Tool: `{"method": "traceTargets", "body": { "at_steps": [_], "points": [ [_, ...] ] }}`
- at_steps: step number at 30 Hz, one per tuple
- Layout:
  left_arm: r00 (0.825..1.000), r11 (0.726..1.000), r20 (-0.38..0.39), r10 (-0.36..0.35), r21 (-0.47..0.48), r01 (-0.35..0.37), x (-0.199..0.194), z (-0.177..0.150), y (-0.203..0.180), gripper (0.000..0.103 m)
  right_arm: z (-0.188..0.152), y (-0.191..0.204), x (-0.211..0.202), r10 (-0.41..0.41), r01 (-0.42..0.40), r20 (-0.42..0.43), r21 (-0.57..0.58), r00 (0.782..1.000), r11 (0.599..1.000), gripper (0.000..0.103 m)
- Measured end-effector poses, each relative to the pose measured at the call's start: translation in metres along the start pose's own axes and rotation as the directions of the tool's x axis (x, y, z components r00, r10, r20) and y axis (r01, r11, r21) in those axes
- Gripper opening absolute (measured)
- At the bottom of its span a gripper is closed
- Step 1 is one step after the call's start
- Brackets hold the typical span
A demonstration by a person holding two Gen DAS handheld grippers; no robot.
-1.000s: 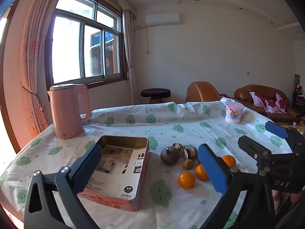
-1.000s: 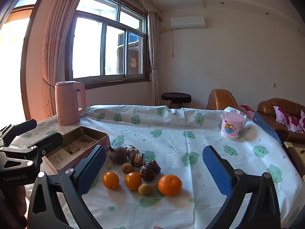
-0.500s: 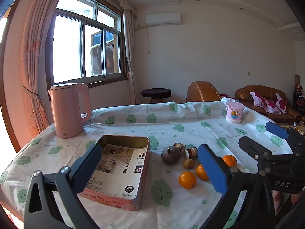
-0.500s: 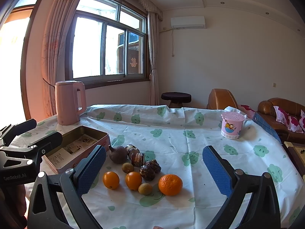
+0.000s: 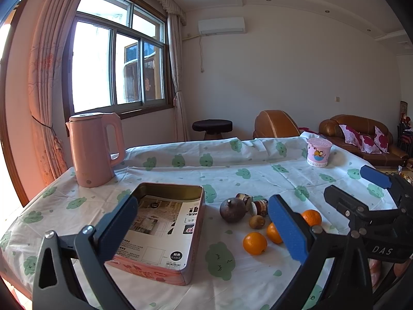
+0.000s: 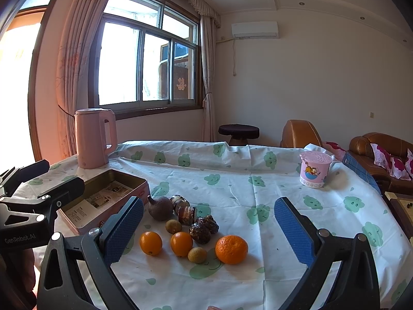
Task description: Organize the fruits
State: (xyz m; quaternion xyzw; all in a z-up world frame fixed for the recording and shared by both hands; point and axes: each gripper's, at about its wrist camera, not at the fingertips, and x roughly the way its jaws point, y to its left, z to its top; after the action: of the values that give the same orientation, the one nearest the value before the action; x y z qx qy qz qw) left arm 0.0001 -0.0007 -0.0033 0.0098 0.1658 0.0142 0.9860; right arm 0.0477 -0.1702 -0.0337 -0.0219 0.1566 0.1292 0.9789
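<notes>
Orange fruit lies in a loose cluster at the lower centre of the right wrist view: a large orange [image 6: 231,249], two smaller oranges [image 6: 151,242] to its left, two brown kiwis [image 6: 173,226], a dark round fruit [image 6: 160,208] and some dark wrinkled pieces [image 6: 204,228], all on the cloud-print tablecloth [image 6: 232,175]. Left of the cluster sits the open pink tin [image 6: 85,193], with only printed paper inside. Both claws hang above the table with jaws spread wide and nothing between them: the right gripper [image 6: 207,230] frames the fruit, the left gripper [image 5: 201,228] frames the tin's right side. A pink kettle [image 5: 94,148] stands at middle left, a pink cup [image 5: 318,152] at far right.
</notes>
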Motion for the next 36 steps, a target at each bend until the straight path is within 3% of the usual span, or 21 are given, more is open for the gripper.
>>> {"method": "traceTargets", "body": {
  "at_steps": [36],
  "points": [
    [1.0, 1.0, -0.005, 0.002, 0.001, -0.002, -0.0027, -0.0011, 0.0056, 0.103, -0.0043, 0.0036, 0.0025, -0.003, 0.003, -0.006, -0.002, 1.0, 1.0, 0.102]
  ]
}}
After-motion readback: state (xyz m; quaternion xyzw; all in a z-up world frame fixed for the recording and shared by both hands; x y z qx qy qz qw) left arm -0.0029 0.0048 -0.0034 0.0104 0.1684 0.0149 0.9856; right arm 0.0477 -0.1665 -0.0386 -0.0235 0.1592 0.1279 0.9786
